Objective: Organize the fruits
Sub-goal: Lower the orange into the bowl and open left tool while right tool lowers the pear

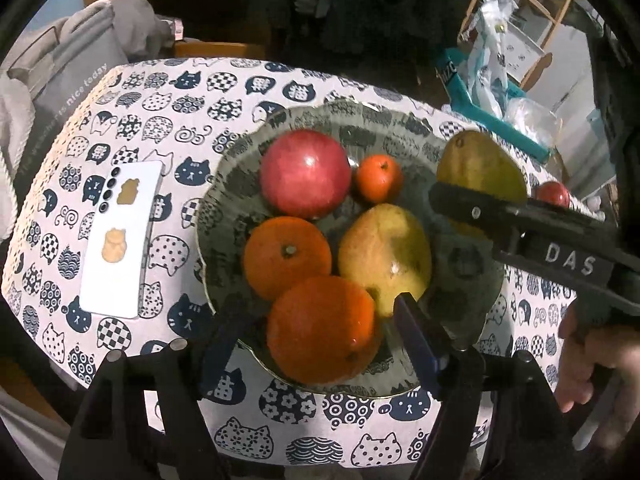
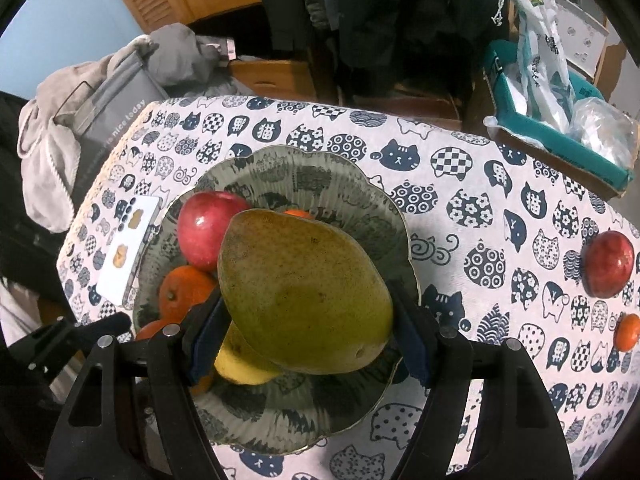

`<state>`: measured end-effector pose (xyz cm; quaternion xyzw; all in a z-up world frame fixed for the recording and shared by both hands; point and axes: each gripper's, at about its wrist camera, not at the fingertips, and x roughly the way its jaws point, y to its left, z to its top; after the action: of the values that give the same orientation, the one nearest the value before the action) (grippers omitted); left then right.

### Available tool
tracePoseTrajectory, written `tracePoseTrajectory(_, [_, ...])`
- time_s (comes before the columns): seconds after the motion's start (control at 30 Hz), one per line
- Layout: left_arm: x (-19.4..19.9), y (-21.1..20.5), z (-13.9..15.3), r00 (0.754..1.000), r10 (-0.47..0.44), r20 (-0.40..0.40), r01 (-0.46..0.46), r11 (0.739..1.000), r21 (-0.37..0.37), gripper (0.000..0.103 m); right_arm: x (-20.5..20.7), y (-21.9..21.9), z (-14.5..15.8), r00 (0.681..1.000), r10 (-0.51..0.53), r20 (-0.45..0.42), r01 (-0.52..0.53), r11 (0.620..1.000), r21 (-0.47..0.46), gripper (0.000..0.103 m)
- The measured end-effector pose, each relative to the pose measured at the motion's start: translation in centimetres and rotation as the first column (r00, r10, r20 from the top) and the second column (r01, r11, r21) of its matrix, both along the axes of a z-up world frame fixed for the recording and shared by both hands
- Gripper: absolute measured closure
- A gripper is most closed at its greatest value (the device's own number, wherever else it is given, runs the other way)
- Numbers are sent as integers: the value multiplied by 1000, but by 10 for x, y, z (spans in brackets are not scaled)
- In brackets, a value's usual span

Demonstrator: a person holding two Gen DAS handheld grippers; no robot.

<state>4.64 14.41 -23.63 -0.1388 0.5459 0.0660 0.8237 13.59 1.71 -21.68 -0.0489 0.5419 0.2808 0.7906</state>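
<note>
- The right gripper (image 2: 308, 316) is clamped on a green pear (image 2: 304, 292), its blue-padded fingers (image 2: 208, 332) pressing the fruit from both sides; the pear hangs above the plate (image 2: 360, 208), clear of the fruit in it.
- From the left wrist view the same green pear (image 1: 480, 166) sits in the right gripper (image 1: 476, 212) over the plate's far right rim (image 1: 320, 110).
- The left gripper (image 1: 320, 328) is spread wide with nothing in its grasp; its fingers (image 1: 414, 332) stand either side of the nearest orange (image 1: 322, 330) without pressing it.
- In the plate lie a red apple (image 1: 306, 172), a small mandarin (image 1: 378, 178), a second orange (image 1: 287, 256) and a yellow pear (image 1: 384, 256), all close together and touching their neighbours.
- Out on the worktop (image 2: 460, 160), with its cat-print cloth, a second red apple (image 2: 610, 264) and another small mandarin (image 2: 627, 332) lie well apart from the plate, on the right.
- A white phone (image 1: 120, 240) lies face down just left of the plate.
- A teal tray (image 2: 560, 136) with plastic bags stands beyond the worktop's far right corner.
</note>
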Motion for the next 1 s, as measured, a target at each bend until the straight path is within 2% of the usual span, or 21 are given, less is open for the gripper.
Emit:
tracePoseTrajectory(0.17, [2,16,8,997,65,38,-65,998,6,25,4,2,-7,1000,0,-16,-1,1000,-12,28])
tracePoseTrajectory(0.33, [4,36,11,988,140,65,-139,990,-30,25,9,3,-15,1000,-12,-24,11,999,-34,28])
tracePoseTrajectory(0.6, [2,48,15,979,185,87,-182,982,-50,25,10,8,-20,1000,-8,-18,6,998,-70,26])
tracePoseTrajectory(1.0, [-2,45,27,976,185,116,-180,982,-57,25,12,-6,19,997,-50,60,50,999,-8,25])
